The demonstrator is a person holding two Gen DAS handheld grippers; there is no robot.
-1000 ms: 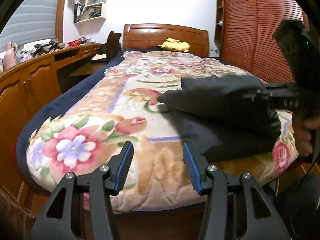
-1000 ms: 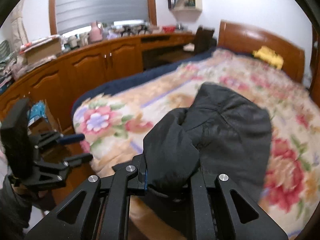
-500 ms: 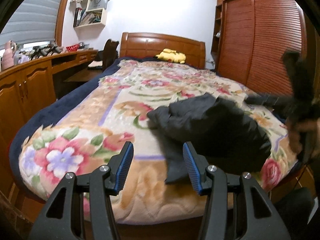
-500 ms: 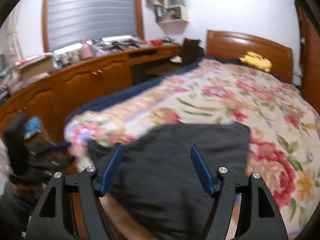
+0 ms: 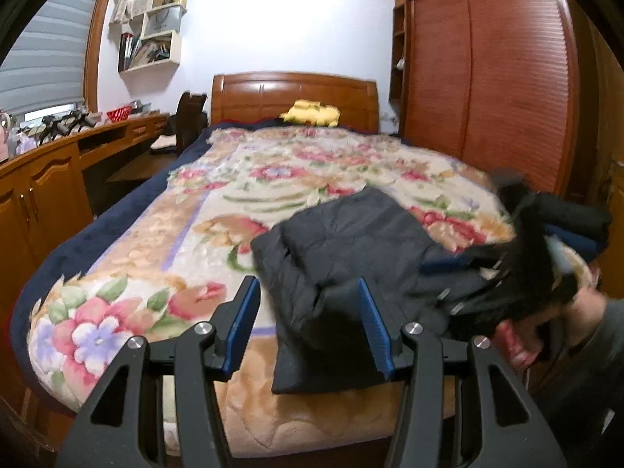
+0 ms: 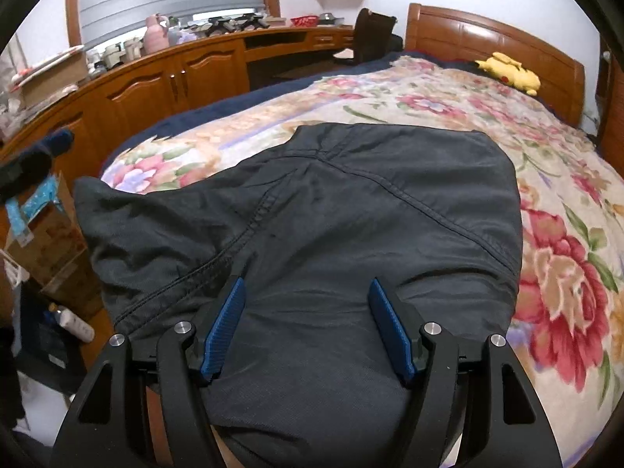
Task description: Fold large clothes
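Note:
A dark grey garment (image 5: 351,241) lies folded over on the flowered blanket (image 5: 187,234) near the foot of the bed. In the right wrist view the garment (image 6: 351,202) fills the middle, its seams showing. My right gripper (image 6: 307,292) hovers just over its near part, jaws apart and closing, cloth below them but not pinched. From the left wrist view that gripper (image 5: 460,265) is a blur at the garment's right edge, held by a hand. My left gripper (image 5: 306,292) stands open in front of the garment's near left corner, holding nothing.
A yellow plush toy (image 5: 312,113) lies by the wooden headboard (image 5: 292,93). Wooden cabinets and a desk (image 5: 50,187) run along the left of the bed, a wardrobe (image 5: 487,78) along the right. Folded dark clothes (image 5: 573,218) are stacked at the bed's right edge. A cardboard box (image 6: 50,241) stands on the floor.
My right gripper let go of the bunched cloth and opened; the garment now lies flat and folded. That gripper sank toward it. My left gripper drew back and up a little.

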